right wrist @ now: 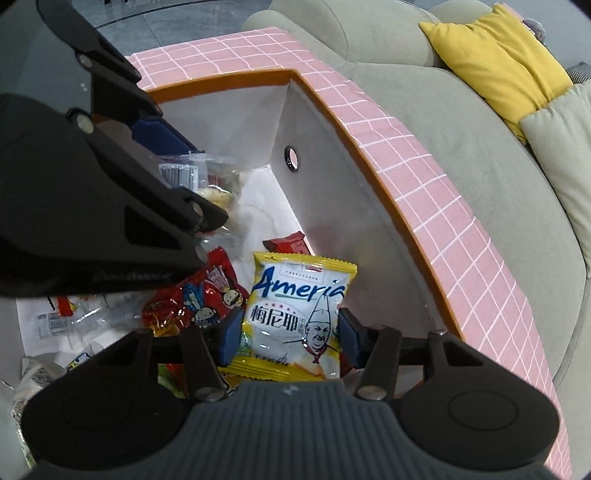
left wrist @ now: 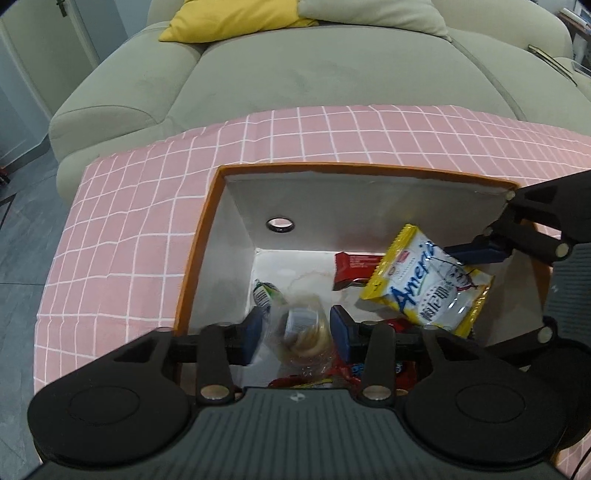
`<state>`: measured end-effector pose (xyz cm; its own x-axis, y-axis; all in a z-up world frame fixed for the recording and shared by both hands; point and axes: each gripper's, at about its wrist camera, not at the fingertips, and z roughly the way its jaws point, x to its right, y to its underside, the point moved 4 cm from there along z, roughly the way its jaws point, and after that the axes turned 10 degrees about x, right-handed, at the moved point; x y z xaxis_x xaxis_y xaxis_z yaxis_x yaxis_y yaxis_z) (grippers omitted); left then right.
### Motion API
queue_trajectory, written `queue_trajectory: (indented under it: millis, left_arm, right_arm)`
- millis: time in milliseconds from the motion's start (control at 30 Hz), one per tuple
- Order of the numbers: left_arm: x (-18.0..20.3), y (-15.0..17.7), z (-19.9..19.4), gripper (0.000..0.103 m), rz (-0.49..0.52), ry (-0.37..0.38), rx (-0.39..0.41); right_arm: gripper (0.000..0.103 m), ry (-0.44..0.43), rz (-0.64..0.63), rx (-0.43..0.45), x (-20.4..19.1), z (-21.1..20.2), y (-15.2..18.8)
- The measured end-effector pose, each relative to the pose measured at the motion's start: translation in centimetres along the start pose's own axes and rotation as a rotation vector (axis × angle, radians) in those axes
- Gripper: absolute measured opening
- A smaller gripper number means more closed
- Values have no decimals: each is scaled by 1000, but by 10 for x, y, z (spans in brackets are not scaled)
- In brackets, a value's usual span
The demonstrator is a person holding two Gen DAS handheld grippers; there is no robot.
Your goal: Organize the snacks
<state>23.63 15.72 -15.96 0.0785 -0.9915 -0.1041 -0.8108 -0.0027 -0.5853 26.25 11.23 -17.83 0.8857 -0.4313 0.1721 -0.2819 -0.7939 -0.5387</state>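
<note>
An orange-rimmed storage box (left wrist: pixel 207 229) with grey inner walls stands on a pink checked cloth; it also shows in the right wrist view (right wrist: pixel 369 155). My left gripper (left wrist: pixel 297 330) is inside it, shut on a clear pastry packet (left wrist: pixel 303 332), which also shows in the right wrist view (right wrist: pixel 210 184). My right gripper (right wrist: pixel 288 338) is shut on a yellow-and-white Ameria biscuit packet (right wrist: pixel 295 317) and holds it inside the box; the packet also shows in the left wrist view (left wrist: pixel 424 280). On the box floor lie a red wafer bar (left wrist: pixel 351 267), a red cartoon snack bag (right wrist: pixel 199 299) and a green packet (left wrist: pixel 264 293).
A grey-green sofa (left wrist: pixel 295 74) with a yellow cushion (left wrist: pixel 229 18) stands behind the table. The pink checked cloth (left wrist: pixel 122 229) covers the table around the box. More clear and white wrappers (right wrist: pixel 55 325) lie at the box's near left. A round hole (left wrist: pixel 280 223) sits in the far wall.
</note>
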Motion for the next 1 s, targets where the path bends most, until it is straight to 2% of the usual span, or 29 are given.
queue_trajectory:
  millis: [100,167,467,600,767,1000]
  left_arm:
    - [-1,0,-4,56,-1,-6,7]
    - [-3,-1,-10,64,-14,-8,21]
    - [-1,-10,-53,65,-28,-16,97]
    - [-2,-13,-85,66,-47,-41,156]
    - [-3,-20,-136,66,-83,-62,265]
    - [4,-18,-202,66,-99,-98,363]
  right_arm:
    - [56,0,9,-2,2,1,2]
    - [69,-2,16,-2,5,0,4]
    - [72,17,54,45,7,-35,1]
    - [75,37,103,98,11,-68,-3]
    - [79,79,183,165,17,-114,-5]
    - [86,111,357,307,12,-195,-1]
